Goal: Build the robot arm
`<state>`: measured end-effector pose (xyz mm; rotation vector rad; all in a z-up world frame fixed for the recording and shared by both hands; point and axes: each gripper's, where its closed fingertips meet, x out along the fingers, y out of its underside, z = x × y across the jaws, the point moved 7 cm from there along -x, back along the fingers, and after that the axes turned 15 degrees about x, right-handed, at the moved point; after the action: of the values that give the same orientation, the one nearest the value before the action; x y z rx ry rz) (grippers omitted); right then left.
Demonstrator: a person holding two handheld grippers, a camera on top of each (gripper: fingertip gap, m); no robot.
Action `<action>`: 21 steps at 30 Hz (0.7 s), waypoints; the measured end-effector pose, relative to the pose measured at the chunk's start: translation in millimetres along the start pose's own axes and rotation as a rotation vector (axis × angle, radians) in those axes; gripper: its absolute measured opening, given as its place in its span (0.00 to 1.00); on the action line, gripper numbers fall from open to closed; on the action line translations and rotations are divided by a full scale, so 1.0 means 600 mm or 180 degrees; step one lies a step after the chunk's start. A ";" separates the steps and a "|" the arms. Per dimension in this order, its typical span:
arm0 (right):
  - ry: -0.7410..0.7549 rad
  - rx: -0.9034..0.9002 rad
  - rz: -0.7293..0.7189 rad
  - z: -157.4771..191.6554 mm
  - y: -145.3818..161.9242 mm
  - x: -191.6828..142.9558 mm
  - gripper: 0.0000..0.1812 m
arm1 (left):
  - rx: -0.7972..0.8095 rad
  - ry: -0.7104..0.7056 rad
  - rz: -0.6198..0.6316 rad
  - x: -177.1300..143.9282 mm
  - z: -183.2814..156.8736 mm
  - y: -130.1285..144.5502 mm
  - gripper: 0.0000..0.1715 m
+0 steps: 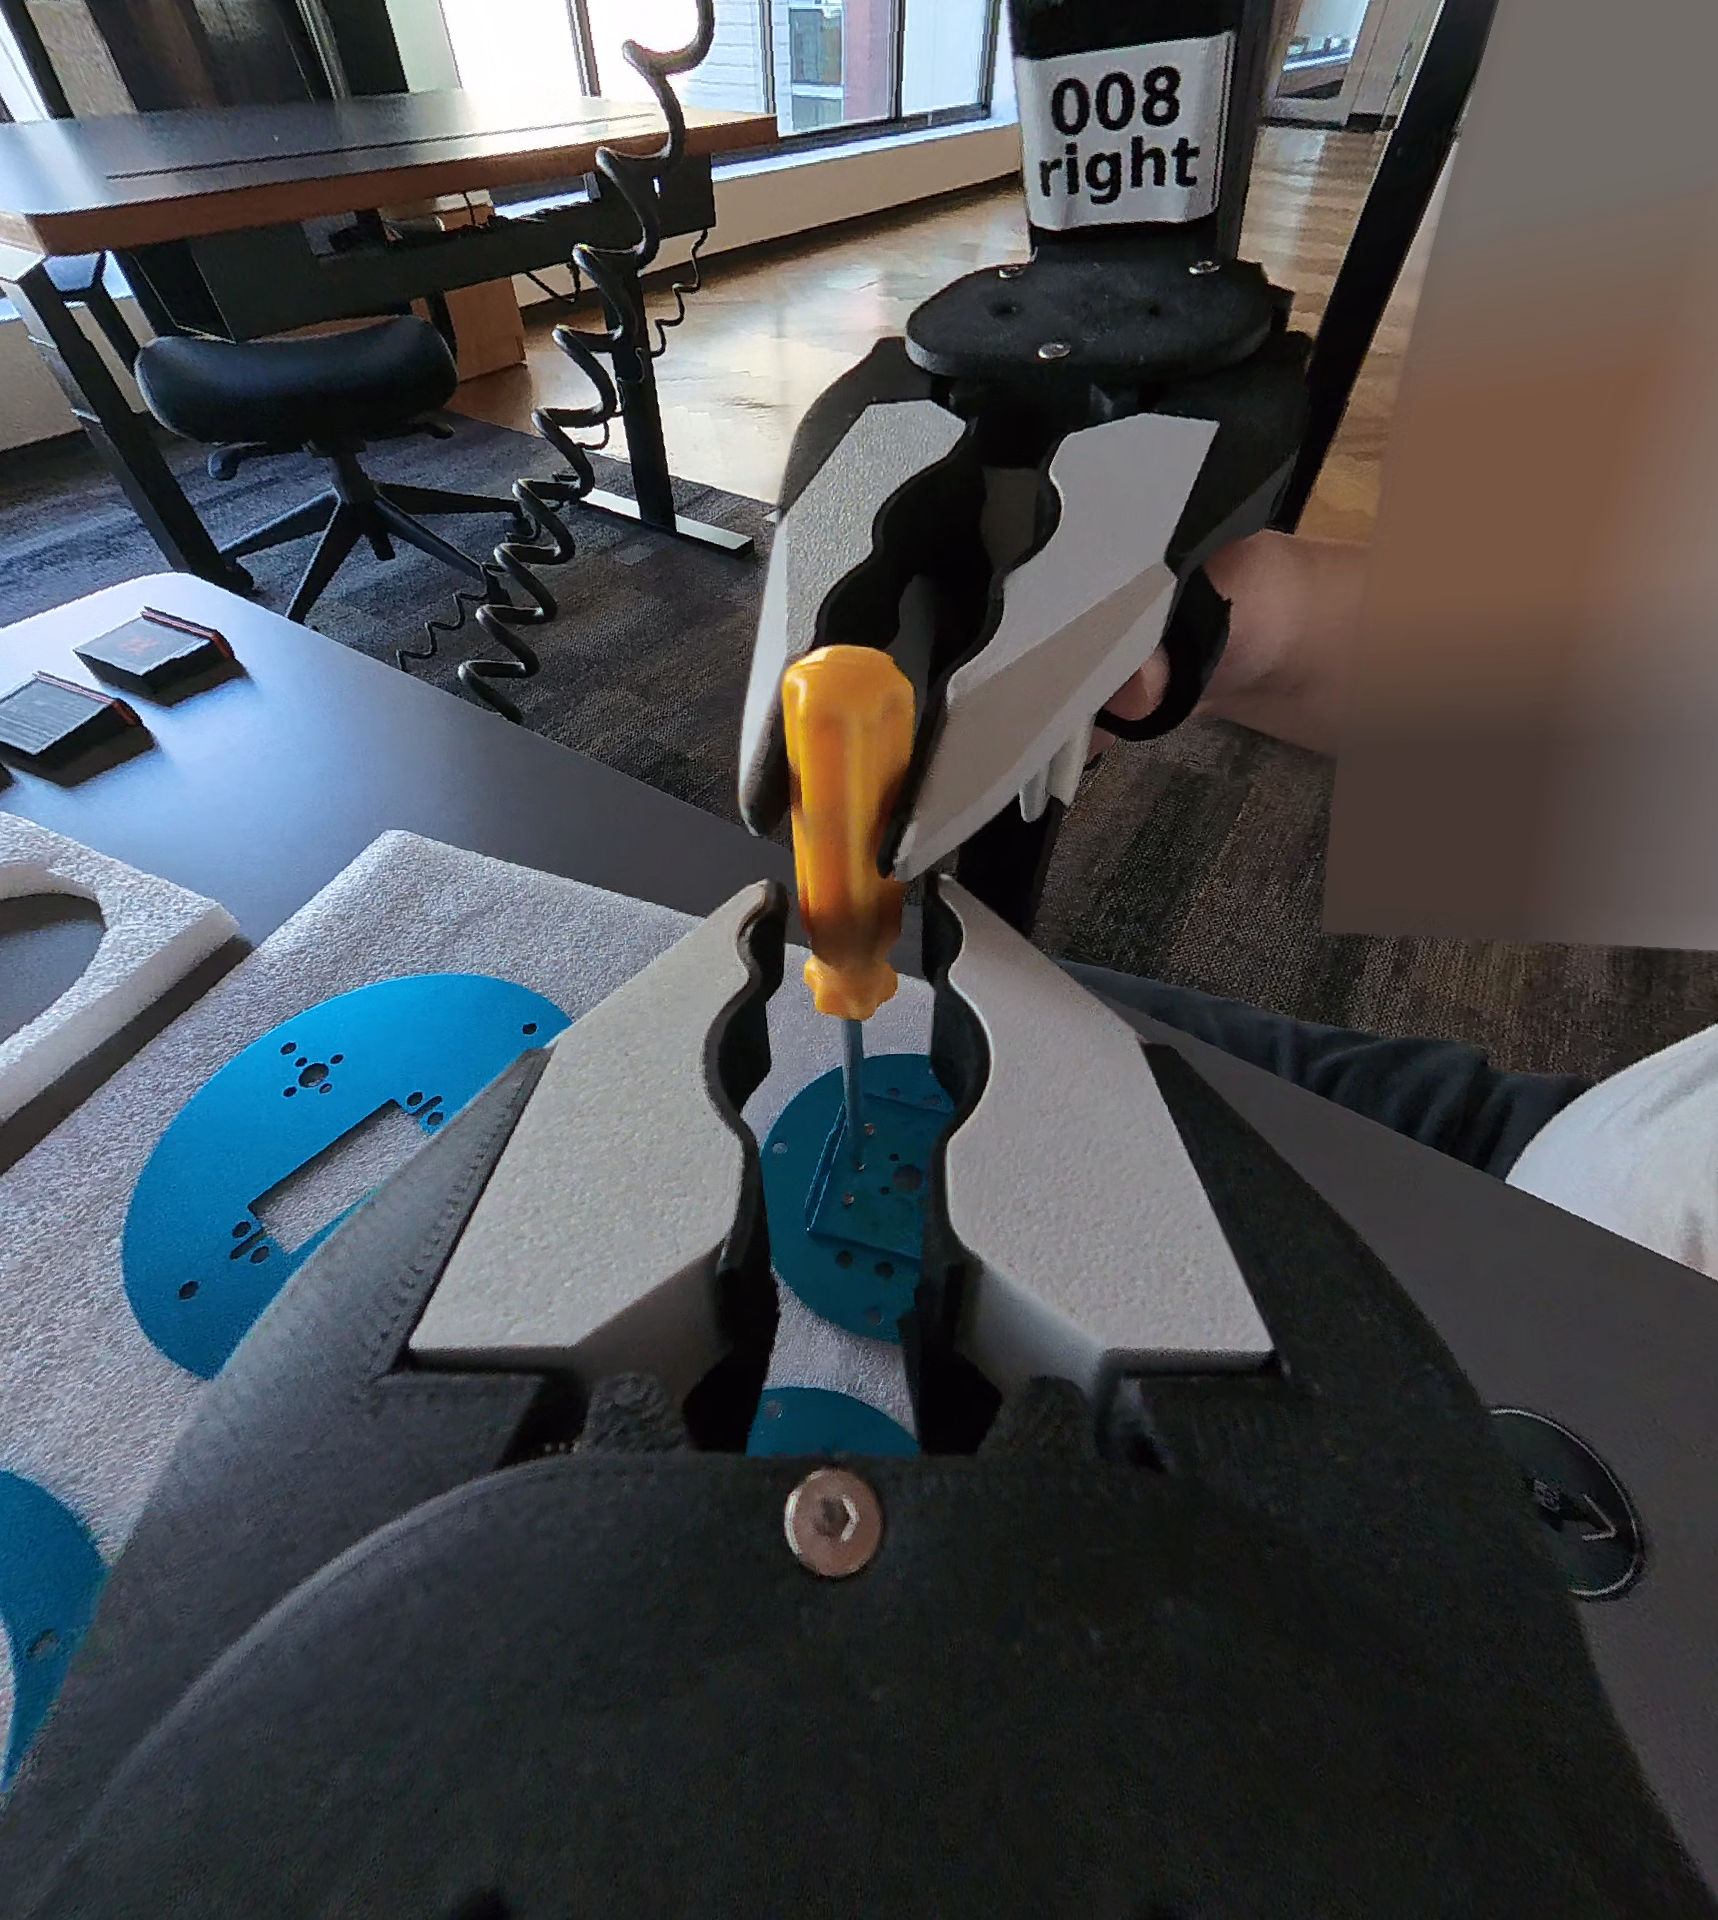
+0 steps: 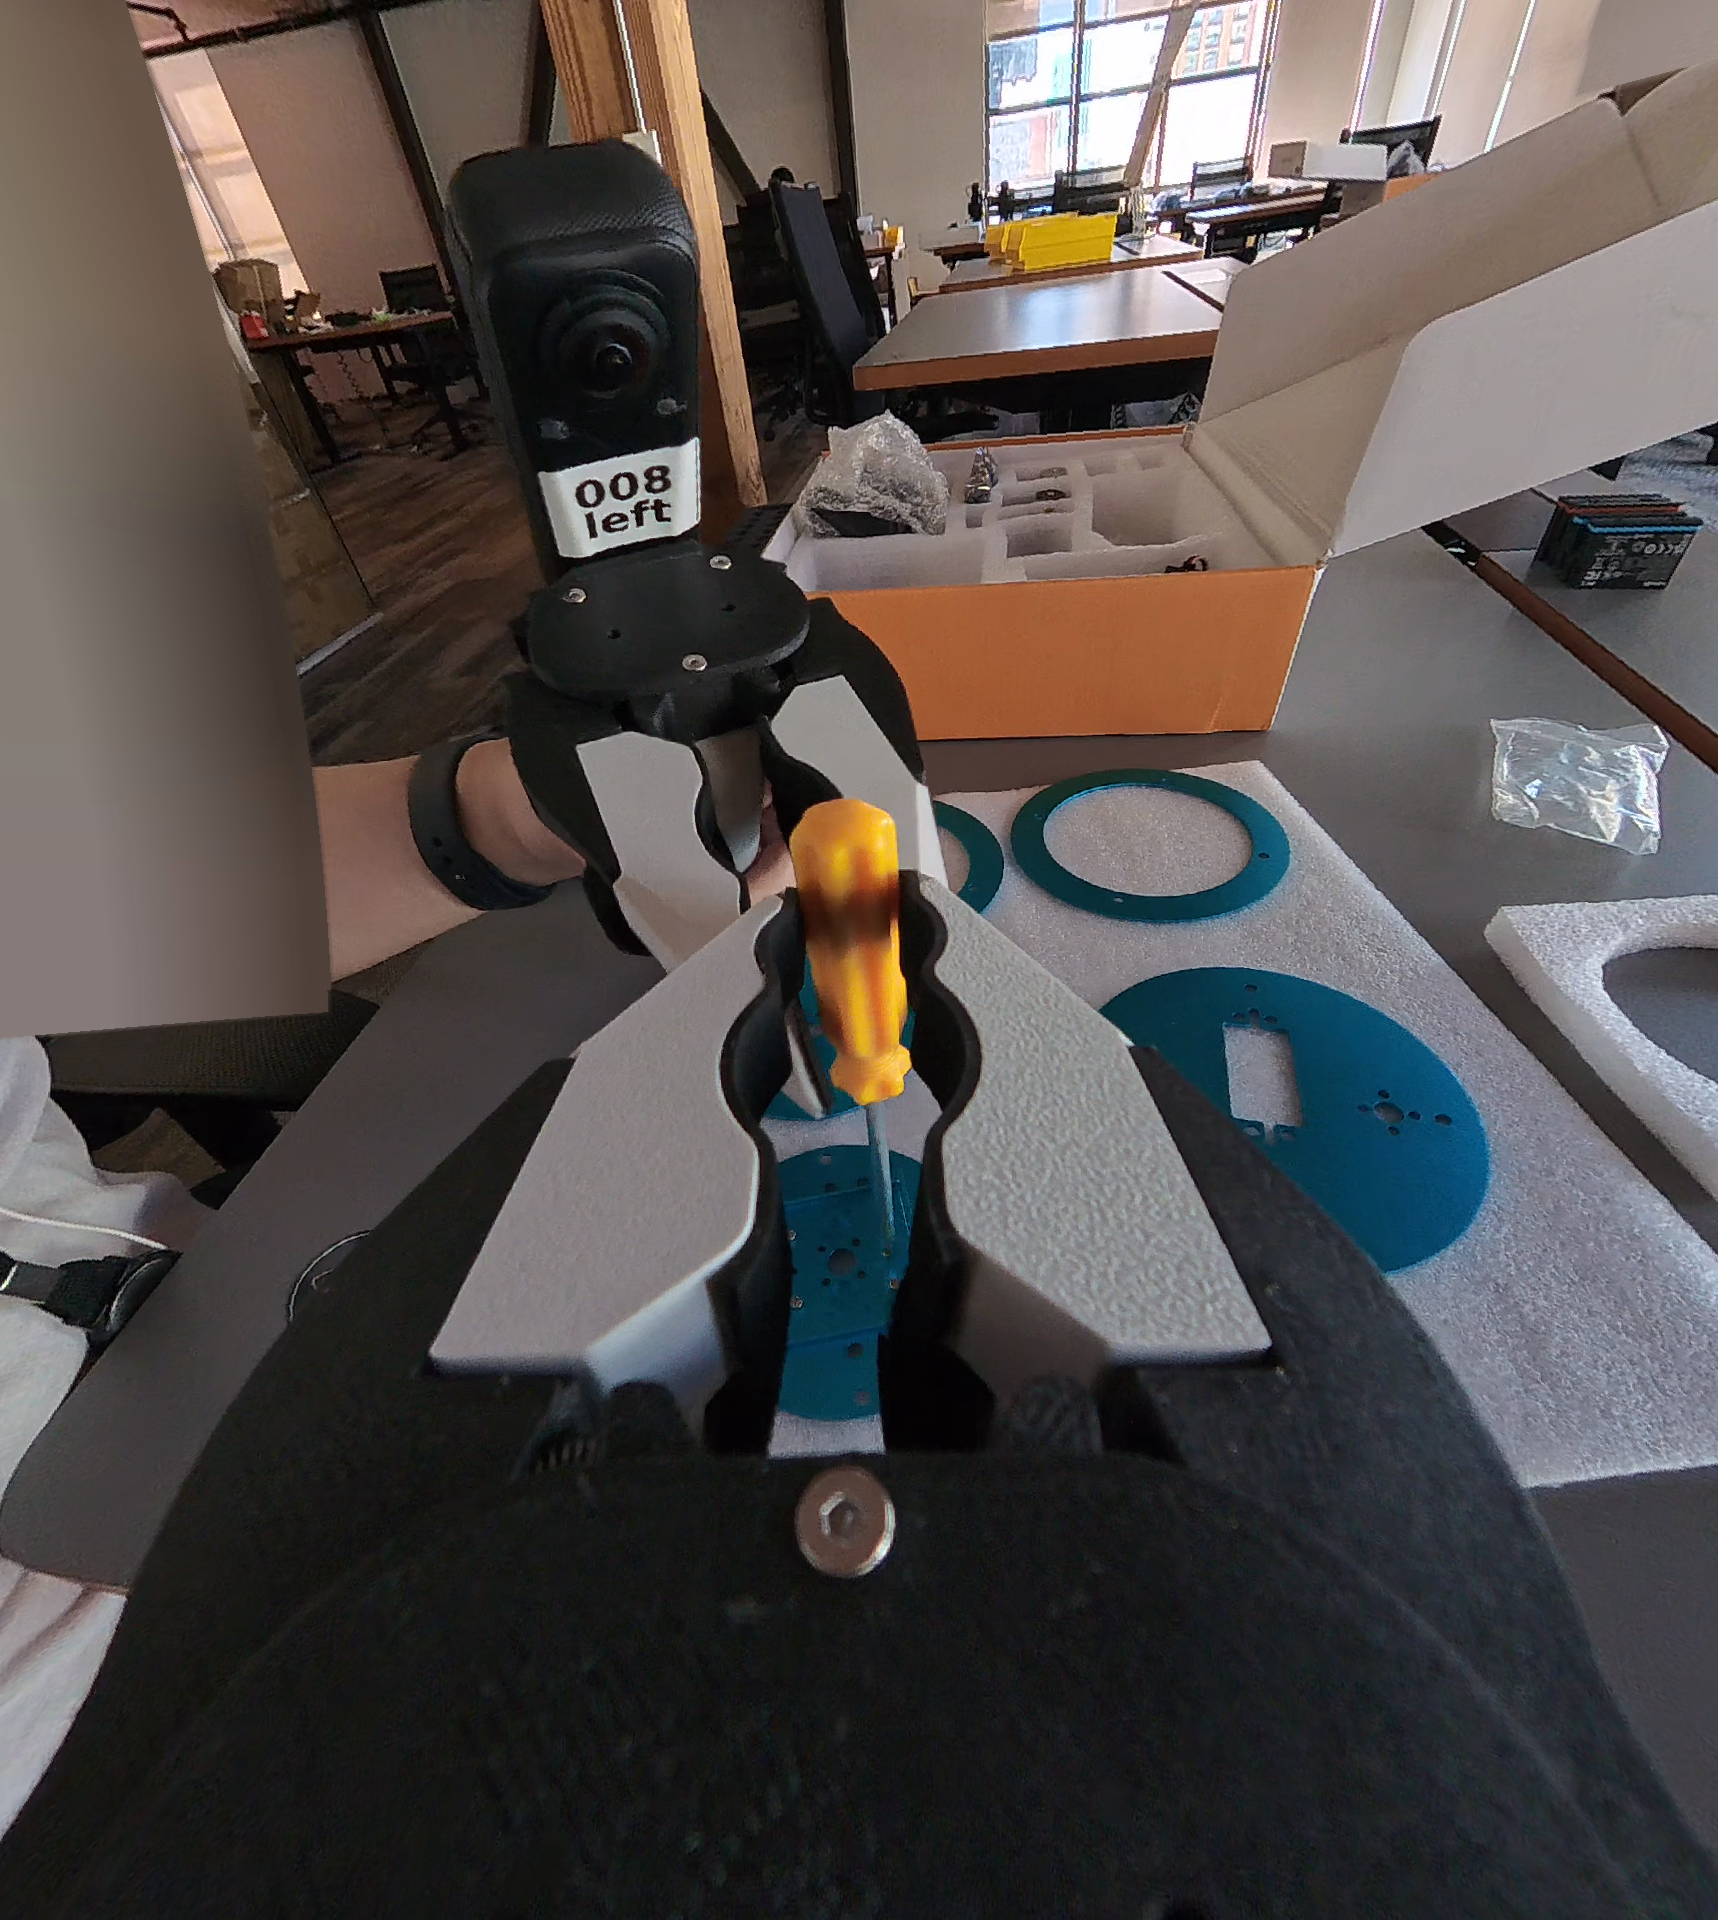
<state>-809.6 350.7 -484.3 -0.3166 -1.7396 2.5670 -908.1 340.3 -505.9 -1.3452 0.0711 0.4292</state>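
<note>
Orange-handled screwdriver with a thin steel shaft [image 2: 847, 961] is standing nearly upright, its handle pinched by the right tool [image 2: 847, 935] while its tip is resting on a small blue perforated metal bracket [image 1: 870, 1195]. That bracket is sitting on a round blue metal plate [image 1: 834, 1288], which is lying on a sheet of white foam [image 2: 1457, 1382] spread across the dark grey desk [image 1: 398, 748]. Facing it, the left tool [image 1: 850, 914] is hovering with its fingers spread slightly apart on either side of the screwdriver's lower handle, gripping nothing. A larger blue disc with a rectangular cut-out [image 2: 1354, 1122] and a blue ring [image 2: 1151, 847] are lying farther along the foam. An open orange cardboard box with a white foam insert [image 2: 1073, 644] is standing behind them on the desk.
</note>
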 end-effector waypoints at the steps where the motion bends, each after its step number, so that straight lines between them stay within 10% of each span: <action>1: 0.0006 -0.0016 0.0006 0.001 0.000 0.000 0.09 | 0.0012 0.0006 0.0017 0.003 -0.001 0.001 0.12; 10: -0.0104 -0.0472 0.0555 0.012 -0.042 -0.007 0.19 | 0.0151 -0.0031 0.0055 0.007 -0.002 0.001 0.10; 21: -0.0279 -0.2241 0.3083 0.044 -0.097 0.032 0.12 | 0.0152 -0.0009 0.0016 0.003 -0.003 0.003 0.10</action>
<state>-838.5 351.3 -424.1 -1.3638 -3.0427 2.2322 -906.7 339.3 -508.6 -1.2976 0.0819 0.4312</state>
